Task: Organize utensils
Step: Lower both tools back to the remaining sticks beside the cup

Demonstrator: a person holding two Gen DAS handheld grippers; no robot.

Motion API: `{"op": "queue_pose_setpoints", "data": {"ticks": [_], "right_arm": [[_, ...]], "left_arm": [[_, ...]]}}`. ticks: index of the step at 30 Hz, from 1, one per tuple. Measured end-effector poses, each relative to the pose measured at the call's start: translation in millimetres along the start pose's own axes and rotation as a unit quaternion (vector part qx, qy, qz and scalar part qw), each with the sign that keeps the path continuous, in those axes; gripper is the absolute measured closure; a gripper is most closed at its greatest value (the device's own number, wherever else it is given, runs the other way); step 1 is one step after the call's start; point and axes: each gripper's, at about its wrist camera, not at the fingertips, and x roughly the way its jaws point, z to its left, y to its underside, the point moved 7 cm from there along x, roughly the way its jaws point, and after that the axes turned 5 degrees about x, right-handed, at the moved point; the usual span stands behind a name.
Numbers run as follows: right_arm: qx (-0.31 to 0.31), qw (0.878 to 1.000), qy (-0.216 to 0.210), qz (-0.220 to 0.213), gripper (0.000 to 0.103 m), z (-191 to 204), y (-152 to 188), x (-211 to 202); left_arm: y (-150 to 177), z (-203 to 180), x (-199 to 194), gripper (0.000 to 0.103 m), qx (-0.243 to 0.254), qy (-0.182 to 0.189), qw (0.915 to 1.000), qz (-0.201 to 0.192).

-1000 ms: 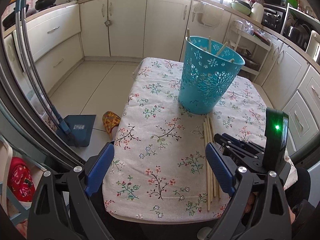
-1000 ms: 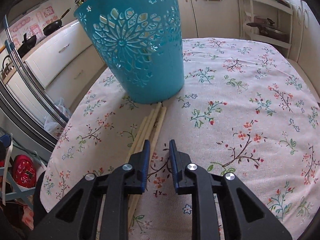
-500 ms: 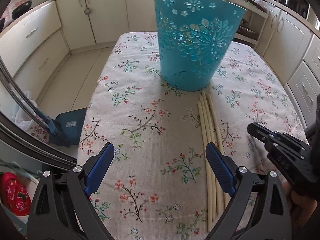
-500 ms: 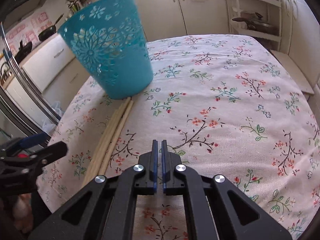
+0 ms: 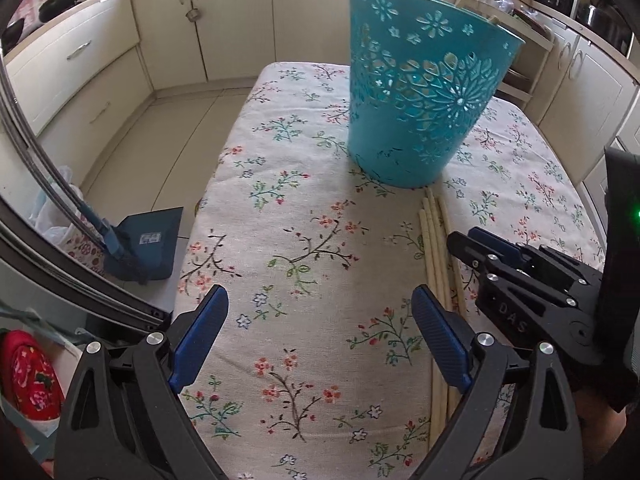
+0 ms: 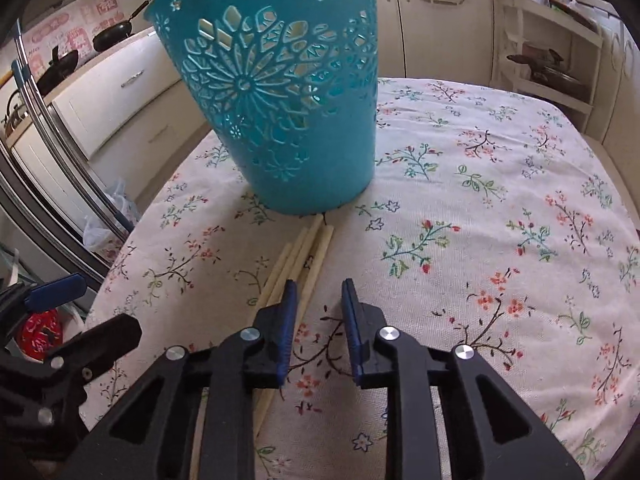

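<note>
A teal cut-out basket [image 5: 424,92] stands upright on the floral tablecloth [image 5: 304,240], with stick tips showing above its rim. It also shows in the right wrist view [image 6: 280,92]. Several pale wooden chopsticks [image 5: 434,248] lie side by side in front of it; they also show in the right wrist view [image 6: 300,264]. My left gripper [image 5: 320,336] is wide open and empty, left of the chopsticks. My right gripper [image 6: 319,312] is partly open and empty, low over the chopsticks, its left finger above them. It shows from the side in the left wrist view [image 5: 476,244].
Cream kitchen cabinets [image 5: 224,20] ring the table. A blue dustpan [image 5: 144,240] stands on the floor at the left. A shelf rack with pots [image 6: 548,60] is at the back right. The table's left edge [image 5: 200,220] drops to the floor.
My right gripper has opened from shut and moved left, back over the chopsticks. The left gripper stayed open and shifted slightly.
</note>
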Motion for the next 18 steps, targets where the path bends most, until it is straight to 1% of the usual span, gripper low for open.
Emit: {"op": "queue_pose_setpoints", "data": {"ticks": [1, 3, 6, 8, 10, 12, 14, 18], "right_arm": [[-0.008, 1.000, 0.003, 0.000, 0.085, -0.1, 1.2, -0.9], [-0.033, 0.999, 0.016, 0.003, 0.092, -1.8, 5.6, -4.3], [-0.040, 0.999, 0.021, 0.001, 0.092, -12.8, 14.7, -14.4], [-0.028, 0.999, 0.018, -0.005, 0.092, -27.7, 18.4, -20.4], [0.001, 1.000, -0.005, -0.011, 0.092, -41.0, 20.9, -25.2], [0.031, 0.999, -0.015, -0.012, 0.092, -52.1, 20.0, -26.2], [0.041, 0.999, -0.022, -0.012, 0.092, -53.3, 18.0, -24.5], [0.042, 0.999, -0.025, -0.014, 0.092, -50.5, 19.2, -23.3]], "left_arm": [[-0.6, -3.7, 1.3, 0.014, 0.003, 0.003, 1.0000, 0.001], [-2.0, -9.7, 3.9, 0.014, 0.012, 0.006, 0.9999, 0.000], [-5.2, -20.0, 12.2, 0.014, 0.029, 0.006, 0.9996, 0.003], [-8.2, -25.5, 20.2, 0.014, 0.035, 0.007, 0.9993, 0.007], [-11.1, -31.0, 28.0, 0.014, 0.038, 0.011, 0.9992, 0.012], [-13.1, -34.5, 33.9, 0.014, 0.038, 0.015, 0.9990, 0.015], [-14.2, -37.5, 40.9, 0.014, 0.043, 0.011, 0.9988, 0.021], [-12.4, -37.9, 52.2, 0.014, 0.047, 0.001, 0.9985, 0.029]]}}
